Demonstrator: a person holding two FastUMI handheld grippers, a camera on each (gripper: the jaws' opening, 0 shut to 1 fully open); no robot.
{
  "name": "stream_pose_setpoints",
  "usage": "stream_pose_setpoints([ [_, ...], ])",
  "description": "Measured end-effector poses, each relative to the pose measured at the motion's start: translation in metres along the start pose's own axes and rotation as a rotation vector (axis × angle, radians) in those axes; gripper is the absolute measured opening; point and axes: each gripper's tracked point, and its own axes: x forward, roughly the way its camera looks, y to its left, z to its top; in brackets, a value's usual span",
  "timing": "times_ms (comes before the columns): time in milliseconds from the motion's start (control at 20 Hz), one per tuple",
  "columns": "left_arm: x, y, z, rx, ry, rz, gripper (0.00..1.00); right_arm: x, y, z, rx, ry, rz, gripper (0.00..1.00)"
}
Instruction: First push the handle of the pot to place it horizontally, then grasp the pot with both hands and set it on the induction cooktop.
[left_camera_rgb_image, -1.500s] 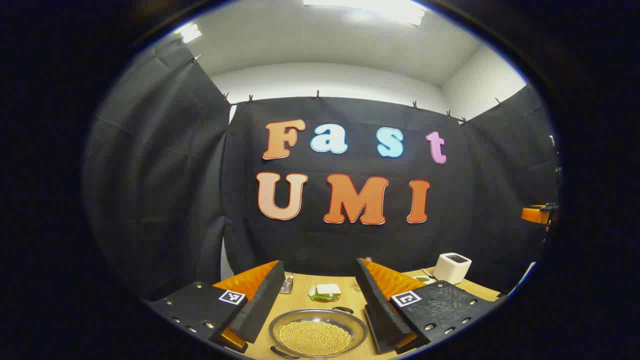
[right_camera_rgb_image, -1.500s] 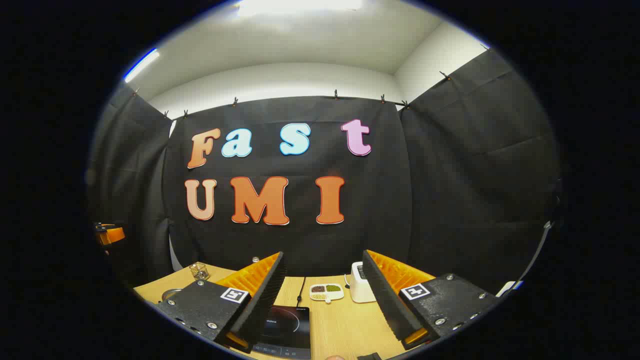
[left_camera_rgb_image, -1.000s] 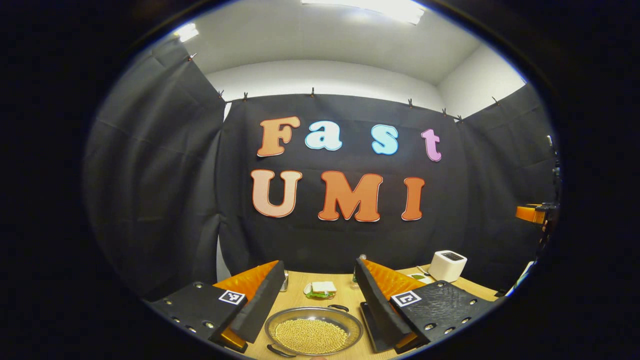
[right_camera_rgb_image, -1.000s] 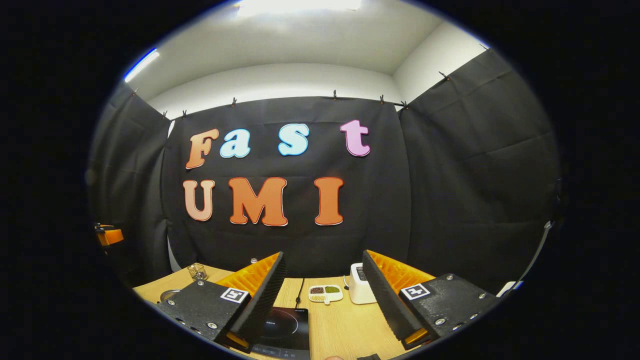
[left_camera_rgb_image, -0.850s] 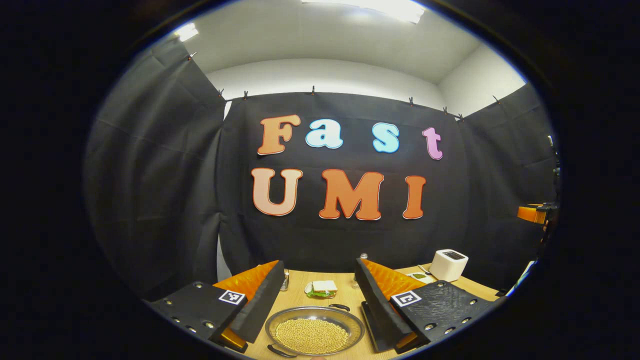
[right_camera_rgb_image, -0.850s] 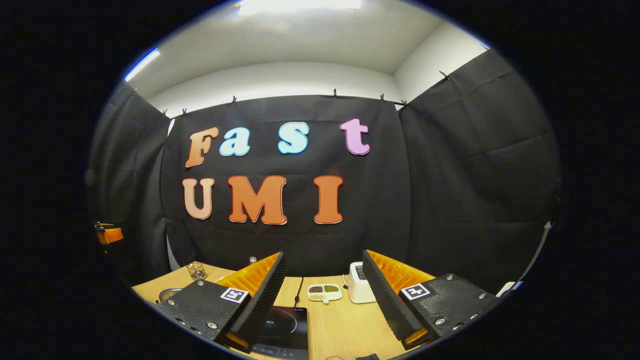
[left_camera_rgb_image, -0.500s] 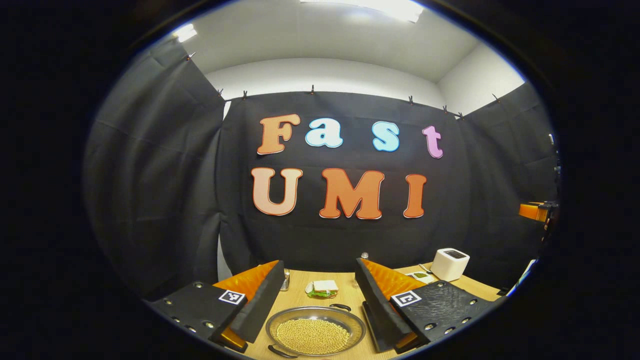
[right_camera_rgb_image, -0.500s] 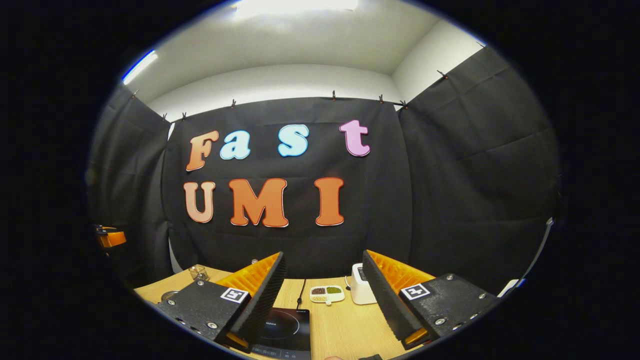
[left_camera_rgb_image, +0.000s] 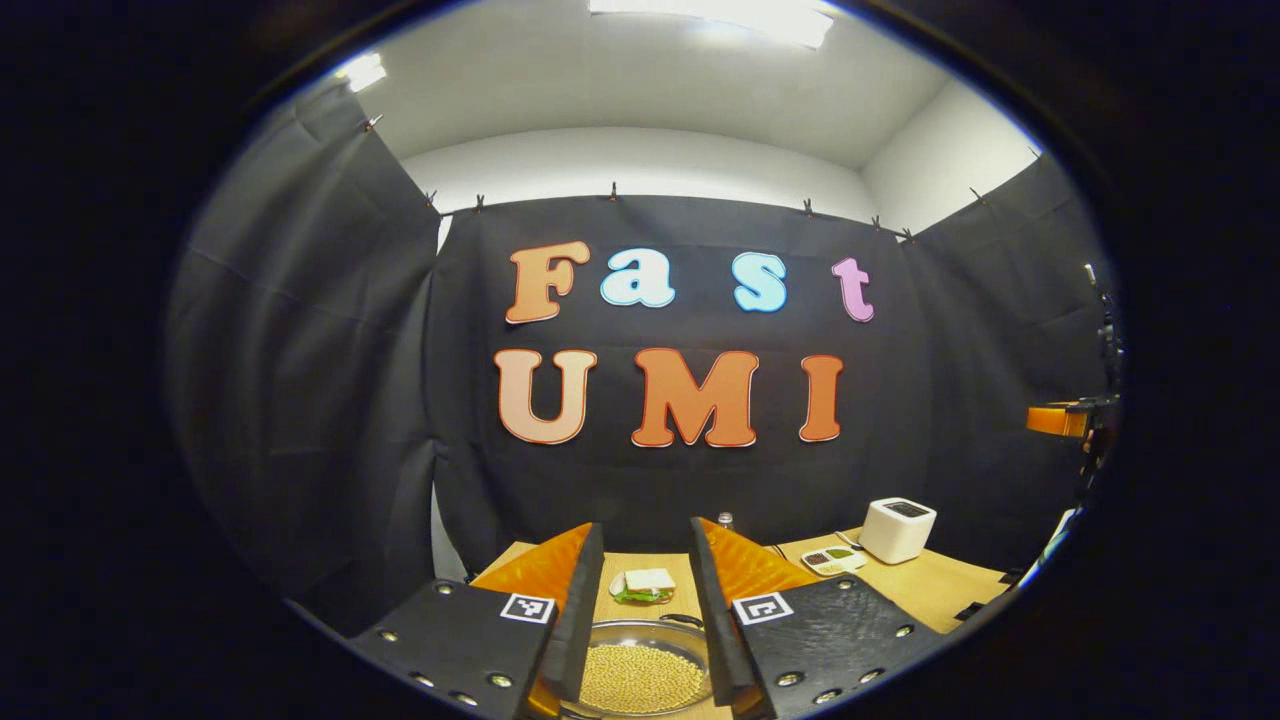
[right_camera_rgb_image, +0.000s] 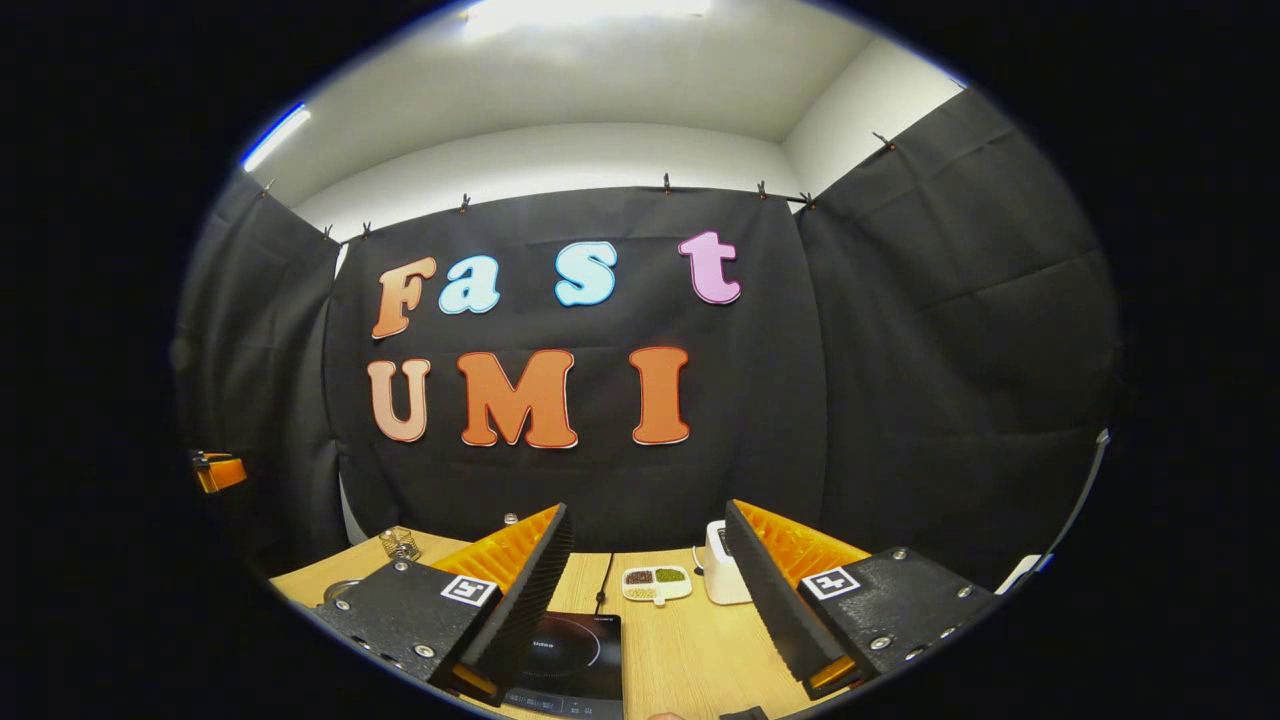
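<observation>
Hovering above the pot (left_camera_rgb_image: 640, 672), left gripper (left_camera_rgb_image: 645, 560) has fingers set narrow with a gap between them, nothing held, no contact with the pot visible. The pot is a shallow metal pan full of small pale beans on the wooden table (left_camera_rgb_image: 940, 585); one dark loop handle (left_camera_rgb_image: 684, 620) shows at its far rim. Beyond the pot lies a sandwich (left_camera_rgb_image: 643, 585); right of the pot, well apart, a small sectioned dish (left_camera_rgb_image: 828, 560) and a white toaster (left_camera_rgb_image: 897, 529). In the right gripper view, right gripper (right_camera_rgb_image: 645, 550) has fingers spread wide, holding nothing, above the induction cooktop (right_camera_rgb_image: 572, 650), which lies flat on the table with its cord (right_camera_rgb_image: 603, 577) running back. Beyond the cooktop: sectioned dish (right_camera_rgb_image: 654, 583), then toaster (right_camera_rgb_image: 722, 577) just right of it. A small wire holder (right_camera_rgb_image: 400, 543) sits far left of the cooktop.
</observation>
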Motion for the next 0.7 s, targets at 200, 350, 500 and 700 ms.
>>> stream_pose_setpoints([
  [200,0.002,0.01,-0.012,0.01,0.032,0.018,0.22,0.004,0.005,-0.007,-0.009,0.015,0.011,0.95],
  [350,0.002,0.009,-0.031,-0.023,0.072,0.0,0.11,0.004,0.01,-0.008,-0.014,0.022,0.019,0.95],
  [500,0.001,0.006,-0.046,-0.02,0.11,-0.016,0.02,0.006,0.012,-0.005,-0.014,0.008,0.018,0.95],
  [700,-0.009,0.003,-0.073,-0.021,0.16,-0.033,0.02,0.012,0.013,-0.005,-0.001,0.002,0.006,0.95],
])
